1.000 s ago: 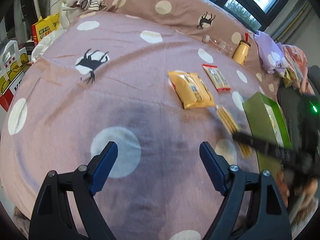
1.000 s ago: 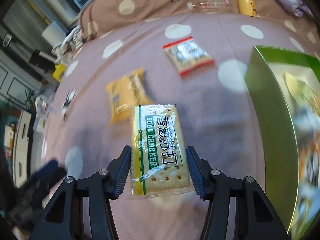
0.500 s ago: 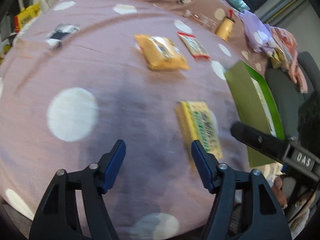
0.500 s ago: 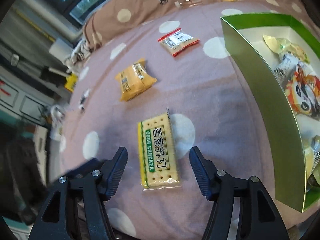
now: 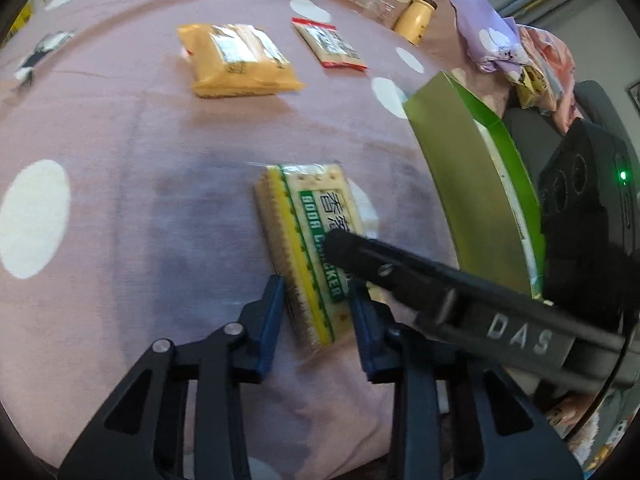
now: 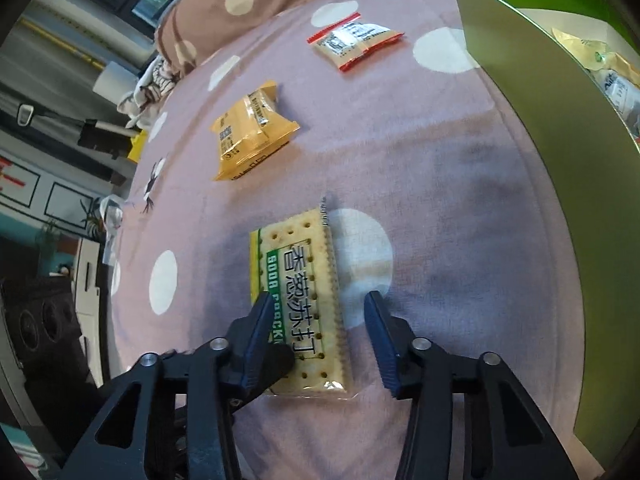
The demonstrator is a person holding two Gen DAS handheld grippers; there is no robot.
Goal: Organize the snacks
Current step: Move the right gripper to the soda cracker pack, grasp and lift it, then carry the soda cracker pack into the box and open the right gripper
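Note:
A soda cracker pack [image 5: 308, 240], green and yellow, lies flat on the spotted pink bed cover [image 5: 120, 160]. My left gripper [image 5: 316, 320] is closing, and its blue pads touch both long sides of the pack's near end. In the right wrist view the same pack [image 6: 304, 280] sits between the pads of my right gripper [image 6: 320, 328], whose jaws are also closing. Its left pad overlaps the pack's edge, while the right pad stands clear of it. One black finger of the right gripper [image 5: 400, 276] crosses over the pack in the left wrist view.
A green open box [image 5: 460, 184] holding several snack packets stands to the right, close to the pack, also in the right wrist view [image 6: 540, 120]. Farther back lie an orange packet [image 5: 236, 60] and a red-edged packet [image 5: 330, 44]. A yellow bottle [image 5: 416, 16] stands by the pillow.
The right gripper let go of the cracker pack onto the bed, then sank and narrowed around it. The left gripper swung over to the pack and closed on its near end.

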